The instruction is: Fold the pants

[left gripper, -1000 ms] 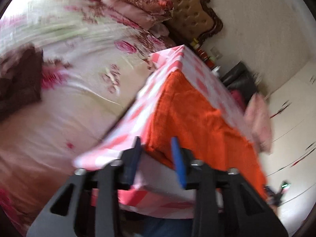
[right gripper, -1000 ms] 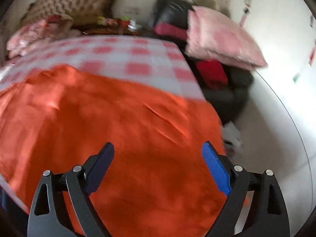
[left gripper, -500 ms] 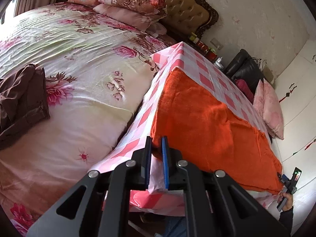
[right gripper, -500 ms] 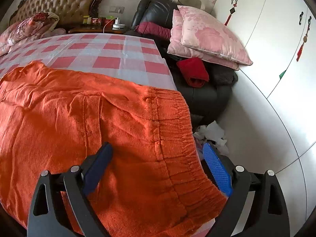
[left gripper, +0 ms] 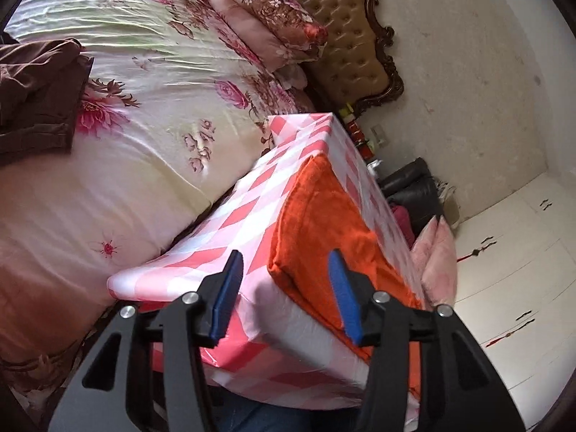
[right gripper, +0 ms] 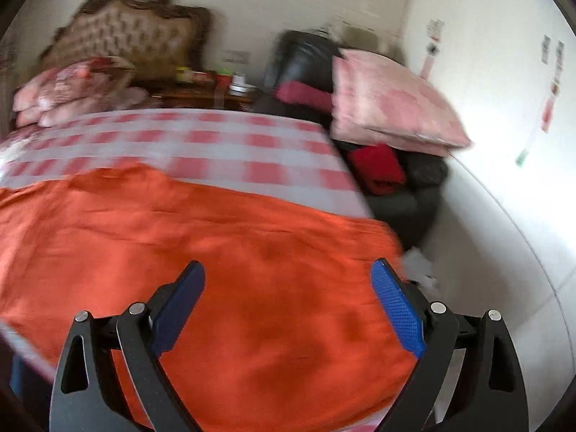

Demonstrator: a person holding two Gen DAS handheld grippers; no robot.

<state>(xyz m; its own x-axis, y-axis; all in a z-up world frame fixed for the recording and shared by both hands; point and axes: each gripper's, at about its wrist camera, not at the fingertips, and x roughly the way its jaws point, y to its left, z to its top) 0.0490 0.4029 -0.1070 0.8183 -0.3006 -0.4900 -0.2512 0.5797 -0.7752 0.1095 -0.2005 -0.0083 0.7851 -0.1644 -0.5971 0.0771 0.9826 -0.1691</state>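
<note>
Orange pants (left gripper: 324, 223) lie flat on a table with a pink and white checked cloth (left gripper: 230, 230). In the left wrist view my left gripper (left gripper: 286, 288) is open and empty, its fingers straddling the near corner of the pants at the table's edge. In the right wrist view the pants (right gripper: 216, 252) fill the foreground, blurred. My right gripper (right gripper: 288, 298) is wide open and empty just above the pants near their right end, by the table's right edge.
A bed with a floral sheet (left gripper: 126, 115) lies left of the table, with brown clothing (left gripper: 36, 93) on it and pillows (left gripper: 266, 25) by a tufted headboard. A black armchair (right gripper: 406, 187) with pink cushions (right gripper: 388, 104) stands right of the table. White wardrobes (left gripper: 514, 273) line the wall.
My left gripper was shut at the table corner half a second ago and has now opened. The right gripper stays open and is moving; its view has gone blurry.
</note>
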